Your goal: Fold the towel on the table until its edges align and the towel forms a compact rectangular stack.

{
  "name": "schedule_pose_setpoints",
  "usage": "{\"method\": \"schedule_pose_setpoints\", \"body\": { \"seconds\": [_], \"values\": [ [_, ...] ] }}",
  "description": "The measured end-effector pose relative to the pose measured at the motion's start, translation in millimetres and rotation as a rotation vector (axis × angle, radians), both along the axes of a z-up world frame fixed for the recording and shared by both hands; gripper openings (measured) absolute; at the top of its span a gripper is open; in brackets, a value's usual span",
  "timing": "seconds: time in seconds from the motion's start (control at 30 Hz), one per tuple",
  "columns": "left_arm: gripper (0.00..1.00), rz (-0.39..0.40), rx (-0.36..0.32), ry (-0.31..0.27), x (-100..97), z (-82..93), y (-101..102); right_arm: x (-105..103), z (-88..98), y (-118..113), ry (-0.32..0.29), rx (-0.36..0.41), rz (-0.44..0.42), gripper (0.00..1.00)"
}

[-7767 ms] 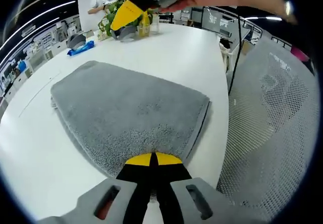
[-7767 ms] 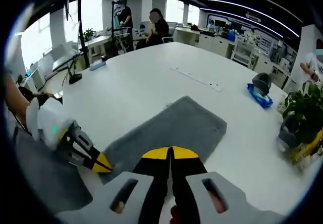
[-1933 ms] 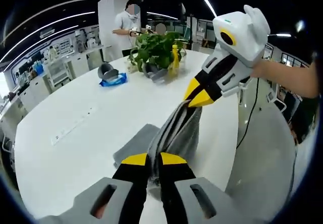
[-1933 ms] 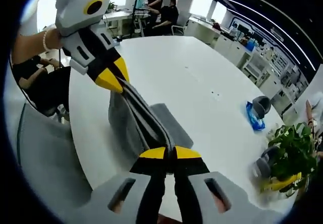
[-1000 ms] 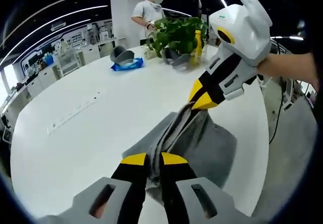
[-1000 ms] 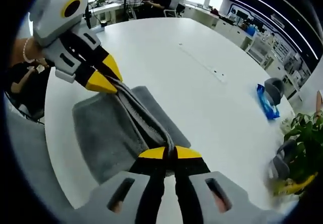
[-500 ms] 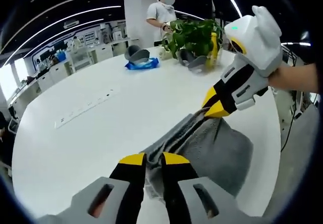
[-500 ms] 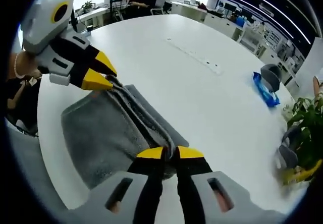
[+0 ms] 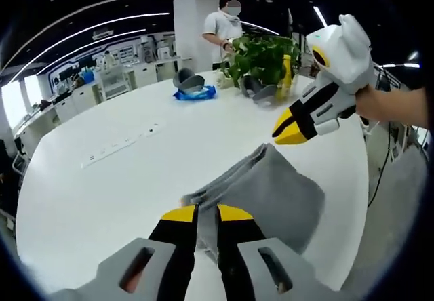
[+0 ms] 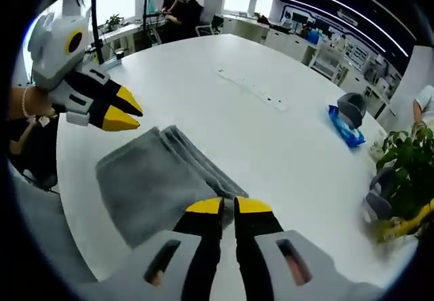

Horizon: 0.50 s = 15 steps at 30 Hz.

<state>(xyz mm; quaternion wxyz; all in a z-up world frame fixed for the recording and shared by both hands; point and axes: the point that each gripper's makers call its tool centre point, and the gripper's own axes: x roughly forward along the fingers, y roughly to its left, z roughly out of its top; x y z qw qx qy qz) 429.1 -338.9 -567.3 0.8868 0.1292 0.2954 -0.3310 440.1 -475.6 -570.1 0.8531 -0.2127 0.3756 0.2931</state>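
The grey towel [image 9: 271, 192] lies folded in a thick rectangle on the white table [image 9: 102, 192], its layered edges stacked along one side. My left gripper [image 9: 207, 214] stands open just off the towel's near corner, nothing between its jaws. The right gripper [image 9: 281, 130] hovers above the towel's far corner, clear of the cloth. In the right gripper view the towel [image 10: 156, 179] lies flat ahead of my right gripper [image 10: 228, 207], whose jaws stand slightly apart and empty. The left gripper [image 10: 130, 111] floats open above the towel's far end.
A potted plant [image 9: 261, 53], a blue packet [image 9: 195, 94] and a grey object [image 9: 186, 78] sit at the table's far side. A socket strip [image 9: 122, 145] is set into the tabletop. A person [image 9: 227, 26] stands behind the plant. The table edge runs close beside the towel.
Both grippers lowered the lifted towel fold onto the table, then let go of it. The towel now lies flat and both grippers have pulled back from it.
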Motion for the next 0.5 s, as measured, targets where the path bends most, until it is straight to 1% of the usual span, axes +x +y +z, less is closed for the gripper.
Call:
{"method": "schedule_pose_setpoints", "body": {
  "seconds": [0.07,0.1,0.17,0.2,0.27,0.33,0.4,0.43,0.5],
  "values": [
    [0.11,-0.010,-0.002,0.014,-9.4,-4.8,-4.1,-9.5,-2.4,0.9,0.008,0.012,-0.006,0.02],
    [0.11,-0.015,-0.003,0.025,-14.3,-8.8,-6.3,-16.7,-5.4,3.5,0.025,0.027,-0.010,0.02],
    [0.10,-0.023,-0.009,0.045,-21.1,-13.9,-9.9,-26.7,-12.0,6.1,0.039,0.030,-0.011,0.01],
    [0.10,-0.028,-0.010,0.061,-25.5,-18.0,-11.8,-30.5,-15.4,7.3,0.047,0.028,-0.010,0.00],
    [0.10,-0.036,-0.002,0.073,-30.6,-25.6,-13.6,-39.6,-24.3,8.3,0.069,0.013,-0.006,0.00],
    [0.10,-0.046,0.020,0.084,-33.3,-33.3,-13.1,-46.5,-33.4,8.2,0.089,-0.008,0.005,0.00],
    [0.09,-0.047,0.030,0.092,-33.6,-39.0,-11.3,-50.1,-41.9,6.5,0.113,-0.015,-0.001,0.00],
    [0.09,-0.046,0.036,0.097,-33.8,-41.5,-10.2,-49.8,-44.3,5.7,0.113,-0.015,-0.005,0.00],
    [0.09,-0.050,0.065,0.099,-34.5,-47.1,-6.7,-50.0,-51.4,3.9,0.130,-0.014,-0.020,0.00]
  ]
}}
